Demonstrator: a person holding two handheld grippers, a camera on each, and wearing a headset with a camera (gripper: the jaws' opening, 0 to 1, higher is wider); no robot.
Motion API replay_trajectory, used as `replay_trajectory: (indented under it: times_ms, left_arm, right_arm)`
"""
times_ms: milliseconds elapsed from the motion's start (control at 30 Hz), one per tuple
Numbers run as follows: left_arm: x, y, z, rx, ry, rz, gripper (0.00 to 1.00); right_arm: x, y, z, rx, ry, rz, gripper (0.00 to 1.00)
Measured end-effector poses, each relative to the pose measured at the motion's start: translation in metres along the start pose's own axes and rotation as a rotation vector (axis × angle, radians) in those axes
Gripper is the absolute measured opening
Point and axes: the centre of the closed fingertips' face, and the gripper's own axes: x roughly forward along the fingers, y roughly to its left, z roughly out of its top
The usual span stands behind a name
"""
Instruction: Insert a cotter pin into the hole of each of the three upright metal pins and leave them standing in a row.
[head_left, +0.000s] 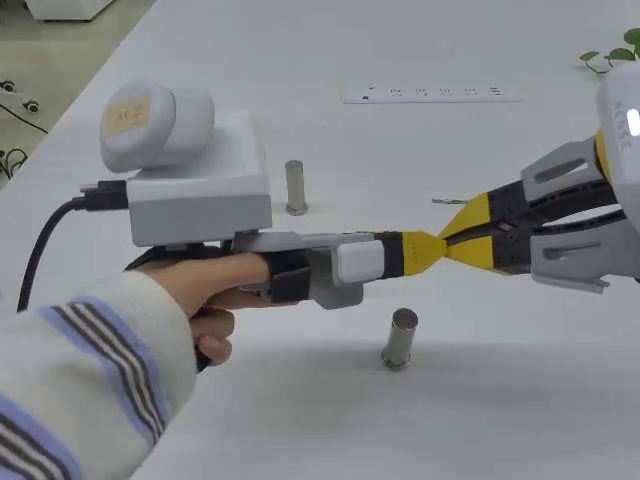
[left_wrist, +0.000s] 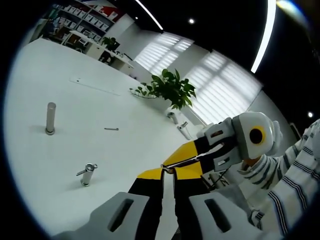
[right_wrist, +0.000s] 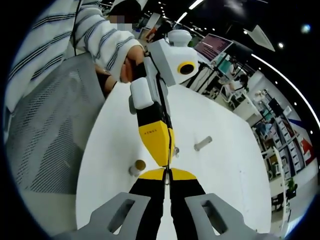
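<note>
Mid-frame, the left gripper (left_wrist: 164, 171) and right gripper (right_wrist: 168, 172) meet tip to tip, both clenched on what seems a cotter pin (left_wrist: 168, 170), re-gripping for aim. One metal pin (head_left: 295, 187) stands above, another metal pin (head_left: 402, 338) below.

On the tabletop (head_left: 200, 50) we find the far metal pin (head_left: 295, 187) behind the left gripper (head_left: 432, 250) and right gripper (head_left: 458, 245), whose tips meet, and the near metal pin (head_left: 401, 338) before them; a power strip (head_left: 430, 94) lies farther back.

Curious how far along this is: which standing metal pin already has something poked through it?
In the left gripper view, the metal pin nearer the jaws: a cotter pin sticks out near its top. The farther pin is bare.
</note>
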Motion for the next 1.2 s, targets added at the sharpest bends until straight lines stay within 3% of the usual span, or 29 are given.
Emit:
replay_trajectory:
  times_ms: [400,467,500,533,667,867,1000,1200]
  left_arm:
    - [-0.0008,-0.0003,-0.003,-0.042,-0.004,0.0,0.04]
    - [-0.0008,-0.0003,-0.0035,-0.036,-0.007,0.003,0.03]
    - [-0.0014,-0.0006,-0.0026,0.012,-0.015,0.004,0.03]
    - [-0.0018,-0.0015,-0.0026,0.023,-0.019,0.005,0.03]
    - [-0.0018,0.001,-0.0004,0.002,-0.032,0.021,0.01]
    - [-0.0034,0.0015,-0.0055,0.01,0.005,0.022,0.0]
    - [-0.0046,0.0039,-0.0085,-0.019,0.029,0.03,0.0]
    - [-0.0083,0.0041,-0.0051,-0.028,0.017,0.023,0.0]
  right_arm:
    - [-0.0003,0.0039,-0.0001,-0.026,0.014,0.005,0.02]
    - [-0.0005,0.0044,-0.0004,-0.029,0.018,0.006,0.02]
    - [-0.0009,0.0041,0.0,-0.033,0.017,0.005,0.02]
    - [-0.0013,0.0038,0.0002,-0.033,0.018,0.004,0.02]
    - [-0.0022,0.0033,0.0008,-0.037,0.017,0.002,0.03]
    - [-0.0011,0.0073,0.0013,-0.05,0.019,0.015,0.03]
    - [0.0014,0.0095,0.001,-0.057,0.019,0.018,0.03]
    - [0.0013,0.0044,0.0015,-0.02,-0.013,0.003,0.04]
